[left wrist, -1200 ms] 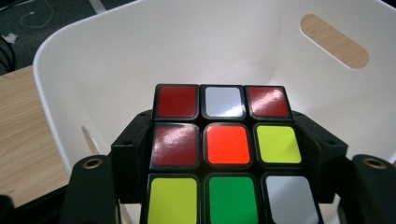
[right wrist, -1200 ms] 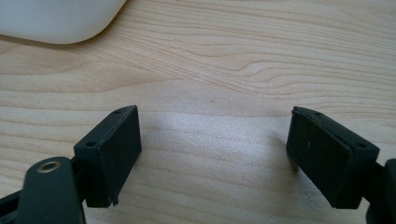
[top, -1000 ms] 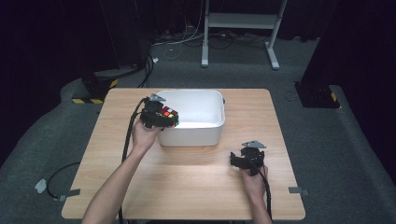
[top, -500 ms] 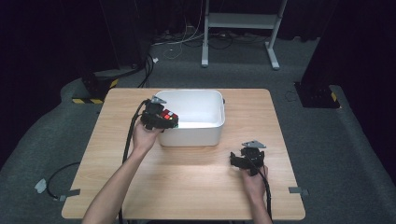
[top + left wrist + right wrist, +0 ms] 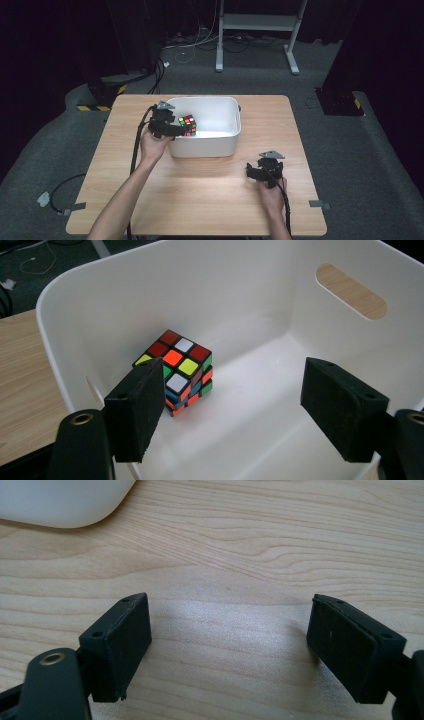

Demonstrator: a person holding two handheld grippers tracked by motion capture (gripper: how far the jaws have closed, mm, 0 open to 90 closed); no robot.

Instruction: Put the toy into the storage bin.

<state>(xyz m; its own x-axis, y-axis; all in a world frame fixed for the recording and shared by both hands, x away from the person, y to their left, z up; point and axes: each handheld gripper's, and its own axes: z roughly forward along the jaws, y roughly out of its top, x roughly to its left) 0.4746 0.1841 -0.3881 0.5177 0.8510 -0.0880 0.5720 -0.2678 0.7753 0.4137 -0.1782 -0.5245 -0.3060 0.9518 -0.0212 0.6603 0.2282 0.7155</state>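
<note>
- 1 cube [image 5: 179, 371]: scrambled colour puzzle, sits on the floor of the bin [image 5: 260, 305], close to one wall. Top face shows red, white, orange, yellow and green tiles. In the high view the cube [image 5: 188, 125] is in the bin's left part.
- 1 bin [image 5: 227, 137]: white plastic, rounded corners, an oval handle slot in the wall seen from the left gripper view. Holds the cube.
- 2 grippers, one per hand, each with two black padded jaws and a trailing cable.
- Left gripper [image 5: 247, 412]: jaws parted, have just been opening. Cube lies beyond the left pad, clear of both pads, nothing clamped. In the high view the left gripper [image 5: 172, 127] hangs over the bin's left rim, pointing in.
- Right gripper [image 5: 230, 650]: jaws wide, bare wood between them, nothing gripped. In the high view the right gripper [image 5: 264, 169] rests near the table's right front, well apart from the bin.
- 2 forearms come in from the bottom edge, one to each gripper.
- 1 table [image 5: 150, 200]: light wood grain, rounded corners. Bin stands at its rear centre.
- Floor: grey carpet [image 5: 380, 165]. Loose cables run behind the table and at the left front.
- 1 white frame stand [image 5: 257, 22] at the back.
- 2 dark blocks with yellow-black hazard stripes, one at the left rear [image 5: 100, 97], one at the right [image 5: 342, 102].
- Background dark, black curtains.
</note>
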